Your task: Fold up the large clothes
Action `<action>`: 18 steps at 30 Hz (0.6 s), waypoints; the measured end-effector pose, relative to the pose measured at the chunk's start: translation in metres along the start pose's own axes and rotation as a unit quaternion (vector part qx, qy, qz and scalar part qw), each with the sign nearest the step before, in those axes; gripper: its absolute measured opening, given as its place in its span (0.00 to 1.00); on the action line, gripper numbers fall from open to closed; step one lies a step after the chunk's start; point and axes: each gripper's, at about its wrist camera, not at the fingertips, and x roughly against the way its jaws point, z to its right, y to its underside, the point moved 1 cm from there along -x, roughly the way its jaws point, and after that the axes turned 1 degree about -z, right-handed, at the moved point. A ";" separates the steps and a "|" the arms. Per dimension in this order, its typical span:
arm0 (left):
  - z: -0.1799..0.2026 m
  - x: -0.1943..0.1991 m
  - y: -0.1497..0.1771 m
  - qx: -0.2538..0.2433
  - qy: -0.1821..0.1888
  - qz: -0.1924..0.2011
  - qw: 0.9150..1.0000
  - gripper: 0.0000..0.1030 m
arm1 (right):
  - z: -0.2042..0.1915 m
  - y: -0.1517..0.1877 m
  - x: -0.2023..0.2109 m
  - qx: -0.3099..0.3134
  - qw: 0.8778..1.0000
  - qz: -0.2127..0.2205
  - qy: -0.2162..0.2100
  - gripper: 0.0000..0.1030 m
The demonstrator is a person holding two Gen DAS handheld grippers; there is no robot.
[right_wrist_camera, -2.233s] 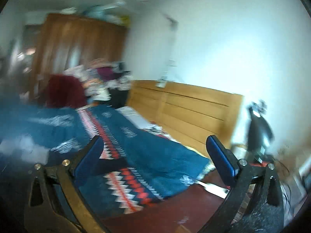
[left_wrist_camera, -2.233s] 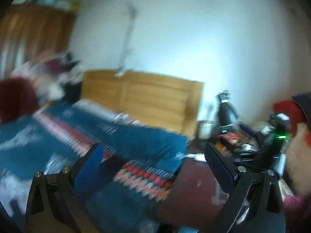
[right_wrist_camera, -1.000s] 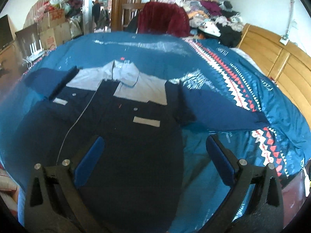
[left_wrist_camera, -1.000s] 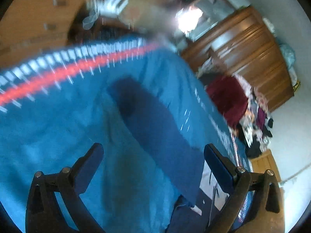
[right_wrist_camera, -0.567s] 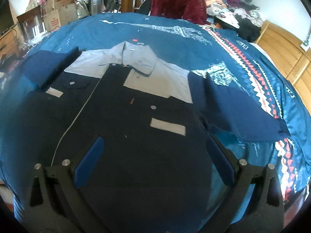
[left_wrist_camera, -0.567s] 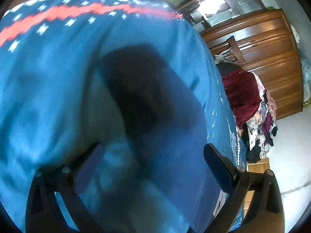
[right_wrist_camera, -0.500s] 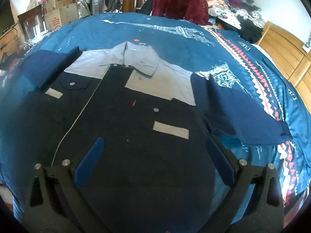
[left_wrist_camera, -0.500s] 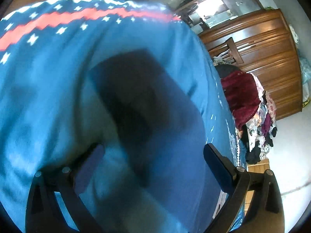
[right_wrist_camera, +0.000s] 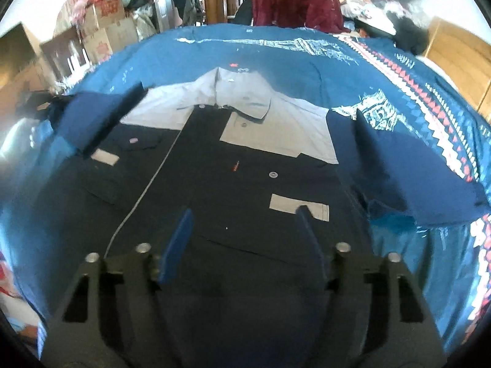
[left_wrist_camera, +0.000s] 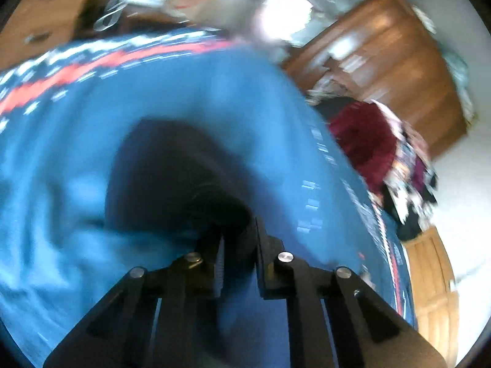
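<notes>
Leftmost in the right wrist view, cardboard boxes (right_wrist_camera: pixel 104 21) are stacked against the wall beyond the bed's edge. Next comes the shirt (right_wrist_camera: pixel 214 184), spread flat and face up on the blue bedspread (right_wrist_camera: pixel 307 52): its body is dark navy, its collar and shoulders pale grey, with small grey patches on the chest. Its left-hand sleeve (right_wrist_camera: pixel 92 116) is raised off the bedspread, while the other sleeve (right_wrist_camera: pixel 414 181) lies out flat toward the patterned red and white band. The right gripper (right_wrist_camera: pixel 244 233) hangs over the lower front of the shirt with its blue-padded jaws set apart and nothing between them. Behind the bed, a dark red garment (right_wrist_camera: pixel 294 0) is draped over a chair, and a wooden headboard (right_wrist_camera: pixel 460 58) stands at the far right. Over in the left wrist view, which is blurred, the left gripper (left_wrist_camera: pixel 237 245) has its jaws drawn close together, pinching the dark navy cloth of a sleeve (left_wrist_camera: pixel 172 178) above the bedspread, with a wooden wardrobe (left_wrist_camera: pixel 392 70) beyond.
</notes>
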 end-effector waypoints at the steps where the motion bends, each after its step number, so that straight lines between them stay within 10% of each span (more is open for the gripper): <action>1: 0.028 0.001 0.006 -0.021 0.021 -0.001 1.000 0.13 | 0.005 0.000 0.000 -0.011 1.000 -0.001 -0.007 0.62; 5: 0.164 0.000 0.058 -0.114 0.152 -0.030 0.981 0.13 | 0.030 0.003 0.003 -0.052 0.998 0.000 -0.020 0.60; 7: 0.239 -0.007 0.108 -0.152 0.238 -0.076 0.956 0.17 | 0.042 0.005 0.006 -0.069 0.997 0.000 -0.023 0.61; 10: 0.315 -0.035 0.190 -0.164 0.333 -0.184 0.910 0.54 | 0.060 0.011 0.009 -0.097 0.995 -0.005 -0.033 0.71; 12: 0.340 -0.046 0.241 -0.177 0.348 -0.247 0.887 0.54 | 0.069 0.016 0.010 -0.109 0.993 -0.005 -0.035 0.80; 15: 0.333 -0.038 0.268 -0.198 0.335 -0.263 0.883 0.55 | 0.082 0.023 0.003 -0.118 0.992 -0.016 -0.049 0.80; 18: 0.277 -0.024 0.254 -0.184 0.274 -0.224 0.917 0.63 | 0.092 0.017 -0.010 -0.127 0.989 -0.020 -0.073 0.80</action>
